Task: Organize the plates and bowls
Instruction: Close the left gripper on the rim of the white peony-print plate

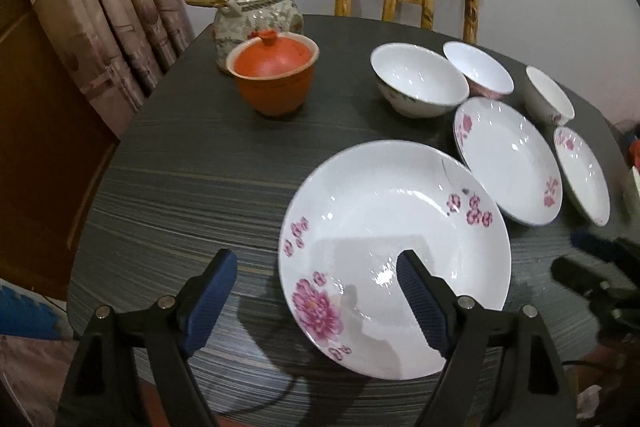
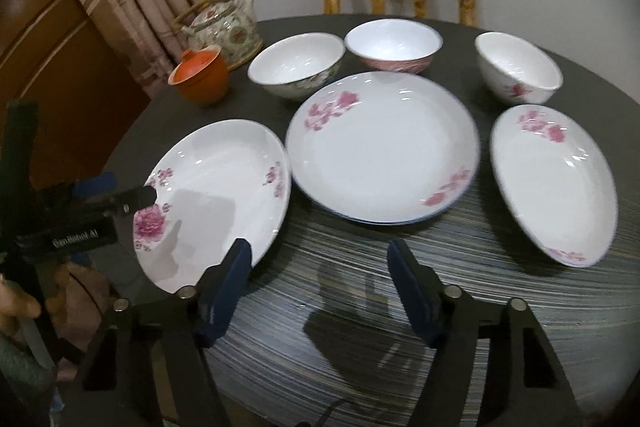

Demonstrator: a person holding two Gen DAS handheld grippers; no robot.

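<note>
Glazed plates: stiff, slick, breakable, best pinched at the rim.

The left gripper (image 1: pixel 316 291) points steeply down, jaws wide and empty, one finger over the near plate (image 1: pixel 394 227), the other over bare surface (image 1: pixel 192 167), its rim between them. The right gripper (image 2: pixel 320 279) tilts down too, jaws partly open, holding nothing, the middle plate (image 2: pixel 382 151) just beyond. Three bowls (image 2: pixel 296 63) stand farther off.

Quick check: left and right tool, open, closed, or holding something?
Left tool: open, straddling the near plate rim.
Right tool: open, holding nothing.
</note>
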